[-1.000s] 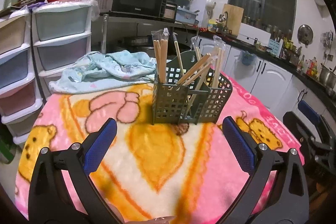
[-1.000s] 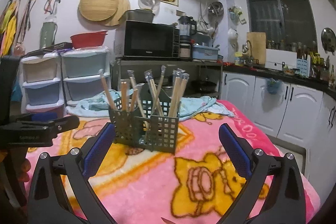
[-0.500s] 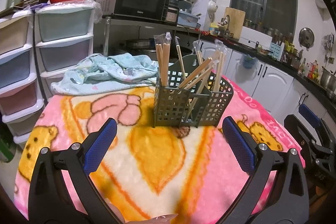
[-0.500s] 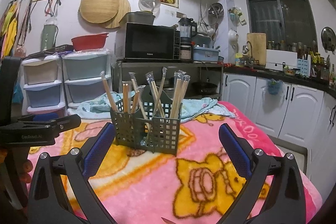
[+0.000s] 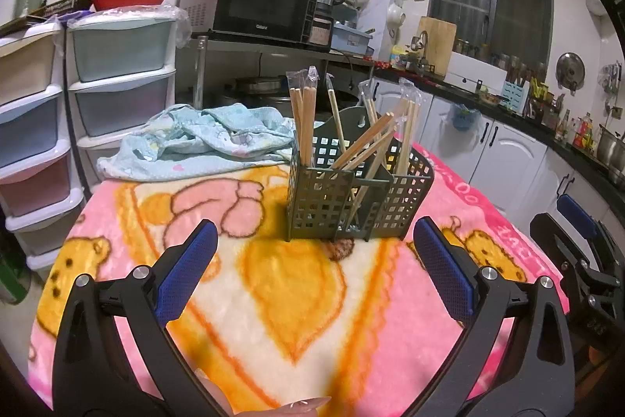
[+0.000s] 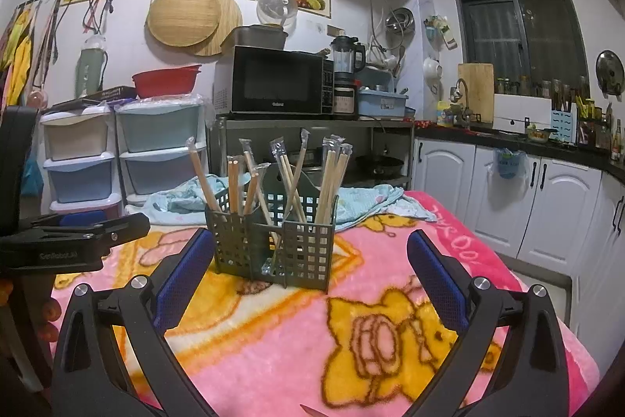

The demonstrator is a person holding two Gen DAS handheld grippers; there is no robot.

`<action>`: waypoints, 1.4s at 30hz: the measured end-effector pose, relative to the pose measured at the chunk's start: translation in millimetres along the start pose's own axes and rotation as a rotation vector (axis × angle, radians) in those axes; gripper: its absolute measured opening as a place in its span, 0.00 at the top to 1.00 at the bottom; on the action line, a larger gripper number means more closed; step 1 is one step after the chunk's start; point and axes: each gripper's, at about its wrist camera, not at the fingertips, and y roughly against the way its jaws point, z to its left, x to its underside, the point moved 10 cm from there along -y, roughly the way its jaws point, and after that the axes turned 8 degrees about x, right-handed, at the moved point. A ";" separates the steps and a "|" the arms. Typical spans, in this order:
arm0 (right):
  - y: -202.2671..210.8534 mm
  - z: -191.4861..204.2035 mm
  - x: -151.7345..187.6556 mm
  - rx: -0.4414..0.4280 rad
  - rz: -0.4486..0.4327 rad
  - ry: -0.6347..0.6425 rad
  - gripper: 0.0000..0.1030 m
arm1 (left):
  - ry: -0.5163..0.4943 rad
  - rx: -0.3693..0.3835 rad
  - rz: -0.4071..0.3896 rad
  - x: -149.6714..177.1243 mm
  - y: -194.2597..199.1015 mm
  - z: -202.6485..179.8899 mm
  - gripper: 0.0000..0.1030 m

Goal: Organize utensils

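Looks almost done: wrapped chopsticks (image 5: 306,127) all standing in the green basket (image 5: 357,200). Nothing loose on the worktop (image 5: 293,299). Left tool (image 5: 314,268) and right tool (image 6: 308,278) wide, holding nothing.

Wrapped chopsticks (image 5: 308,122) upright in caddy (image 5: 351,198).

A dark green lattice caddy (image 5: 357,200) stands on a pink blanket (image 5: 390,299) printed with yellow cartoon bears.

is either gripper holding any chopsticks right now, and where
Nothing is held. The left gripper and right gripper are both open, short of the chopstick holder.
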 end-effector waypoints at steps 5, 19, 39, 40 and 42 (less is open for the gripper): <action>1.1 0.8 -1.3 -0.002 -0.003 0.001 0.06 | 0.000 -0.002 -0.004 -2.8 1.8 0.3 0.10; 2.7 1.5 -3.6 -0.003 -0.007 0.000 0.06 | 0.000 -0.005 -0.010 -5.3 3.5 0.3 0.10; 2.3 2.2 -2.7 -0.001 -0.008 0.000 0.06 | -0.001 -0.008 -0.019 -9.5 3.7 2.6 0.10; 2.4 2.1 -2.3 -0.002 -0.007 0.000 0.06 | -0.001 -0.008 -0.019 -8.2 4.4 2.0 0.10; 2.5 2.2 -2.3 -0.001 -0.009 0.000 0.06 | 0.001 -0.006 -0.018 -9.0 3.8 2.5 0.10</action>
